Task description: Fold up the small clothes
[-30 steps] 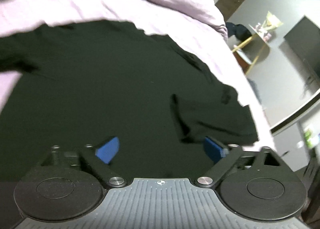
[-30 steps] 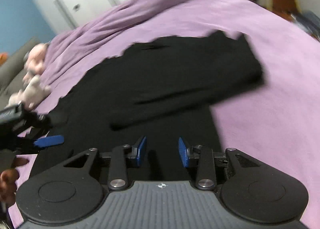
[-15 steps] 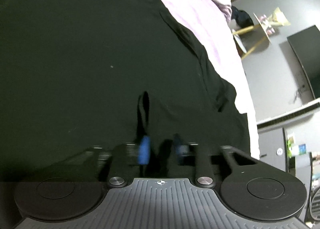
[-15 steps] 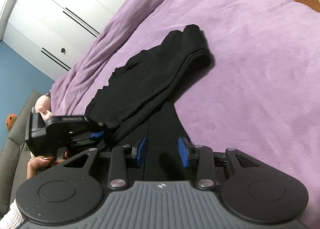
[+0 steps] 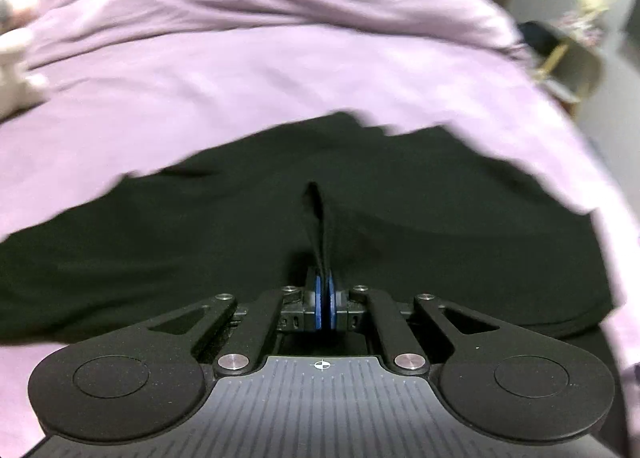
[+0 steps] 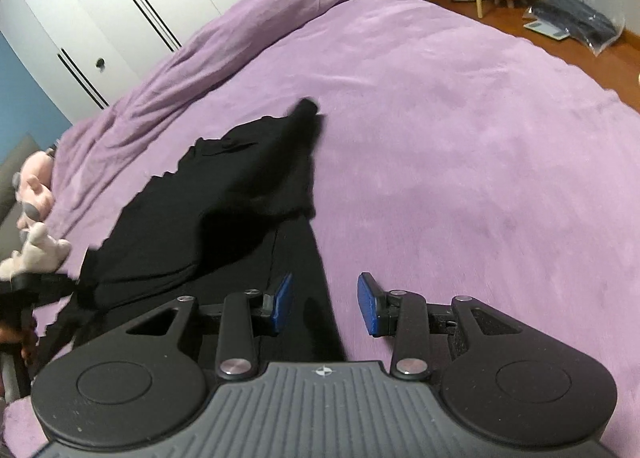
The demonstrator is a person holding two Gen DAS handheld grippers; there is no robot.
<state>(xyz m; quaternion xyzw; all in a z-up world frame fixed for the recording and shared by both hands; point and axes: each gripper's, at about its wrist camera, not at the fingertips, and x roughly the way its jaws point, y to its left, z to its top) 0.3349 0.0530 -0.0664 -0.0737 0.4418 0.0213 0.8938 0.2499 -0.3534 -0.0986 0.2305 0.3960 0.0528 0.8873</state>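
Purple bedding [image 6: 460, 146] covers the big bed where we work. Our black garment [image 5: 200, 242] lies spread on it, with one part folded over on top. Our left gripper [image 5: 324, 298] is clenched on a pinch of the black cloth, which stands up in a thin ridge between the blue pads [image 5: 318, 300]. Our right gripper [image 6: 325, 304] hangs over the garment's edge with its jaws apart, grasping nothing. Soft toys [image 6: 36, 218] sit beside the garment. White wardrobe doors [image 6: 120, 10] stand behind the bed.
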